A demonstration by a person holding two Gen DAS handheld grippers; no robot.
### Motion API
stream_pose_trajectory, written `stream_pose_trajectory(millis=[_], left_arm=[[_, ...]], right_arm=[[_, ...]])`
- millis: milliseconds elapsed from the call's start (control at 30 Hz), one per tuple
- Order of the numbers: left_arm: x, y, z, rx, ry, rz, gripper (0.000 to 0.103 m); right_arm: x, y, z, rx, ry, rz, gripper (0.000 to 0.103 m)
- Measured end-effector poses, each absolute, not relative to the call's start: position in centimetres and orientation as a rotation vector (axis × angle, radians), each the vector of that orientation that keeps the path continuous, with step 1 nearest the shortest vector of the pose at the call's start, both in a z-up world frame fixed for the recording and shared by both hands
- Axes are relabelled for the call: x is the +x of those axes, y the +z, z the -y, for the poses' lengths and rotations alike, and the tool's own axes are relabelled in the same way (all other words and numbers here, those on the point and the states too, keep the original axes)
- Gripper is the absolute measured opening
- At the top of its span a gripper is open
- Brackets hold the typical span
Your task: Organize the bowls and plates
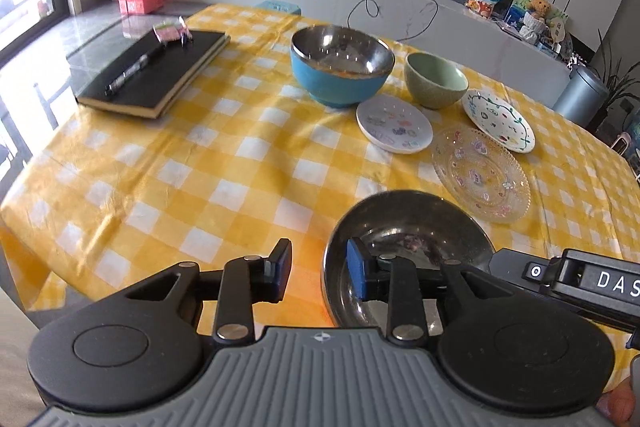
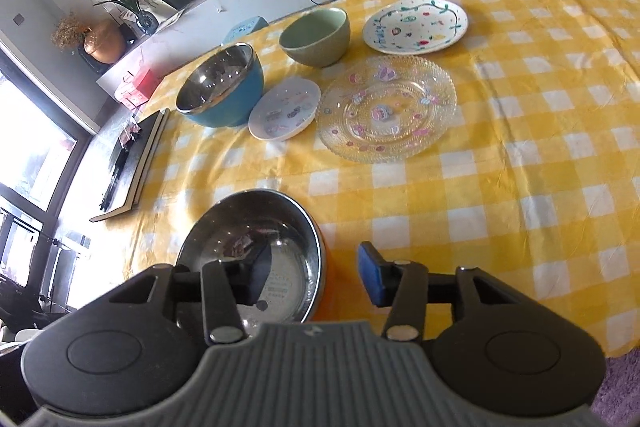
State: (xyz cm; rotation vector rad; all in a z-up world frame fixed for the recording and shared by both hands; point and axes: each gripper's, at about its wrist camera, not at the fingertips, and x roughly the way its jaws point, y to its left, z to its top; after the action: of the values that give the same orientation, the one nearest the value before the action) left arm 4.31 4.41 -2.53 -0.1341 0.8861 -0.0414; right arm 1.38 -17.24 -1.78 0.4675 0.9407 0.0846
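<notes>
A steel-lined orange bowl [image 1: 408, 227] [image 2: 256, 227] sits at the table's near edge. My left gripper [image 1: 320, 271] is open, its jaws straddling the bowl's left rim, one finger inside. My right gripper [image 2: 312, 273] is open and straddles the bowl's right rim, left finger inside. Farther back stand a blue steel-lined bowl [image 1: 340, 83] [image 2: 224, 95], a green bowl [image 1: 434, 83] [image 2: 316, 39], a small white plate [image 1: 394, 125] [image 2: 284, 115], a painted white plate [image 1: 498, 119] [image 2: 416, 25] and a clear glass plate [image 1: 480, 171] [image 2: 388, 111].
The table [image 1: 200, 167] has a yellow checked cloth. A black notebook [image 1: 156, 71] [image 2: 128, 163] with a pen lies at the far left. The right gripper's body [image 1: 580, 283] enters the left wrist view at lower right.
</notes>
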Motion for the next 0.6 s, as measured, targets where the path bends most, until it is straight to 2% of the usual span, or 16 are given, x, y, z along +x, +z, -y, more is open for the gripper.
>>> stream_pose_trajectory(millis=[100,267,533,600], left_arm=[[4.4,-1.5,-4.3,-0.089,-0.043,-0.847,0.039],[5.2,-0.7,-4.4,-0.08,-0.086,-0.834,0.04],[8.4,-0.6,-5.6,-0.146,-0.134,-0.869,0.04],[9.3,-0.4,-6.1,-0.161,-0.137,-0.867,0.044]], right_arm=[[1.5,-1.1,17.3,0.449,0.081,-0.903,0.06],[2.5,-1.2,17.9,0.467,0.04,-0.895,0.064],[5.5,-1.4,18.1,0.451,0.001,-0.902,0.064],[6.6,-1.2,17.7,0.432,0.011,-0.895,0.064]])
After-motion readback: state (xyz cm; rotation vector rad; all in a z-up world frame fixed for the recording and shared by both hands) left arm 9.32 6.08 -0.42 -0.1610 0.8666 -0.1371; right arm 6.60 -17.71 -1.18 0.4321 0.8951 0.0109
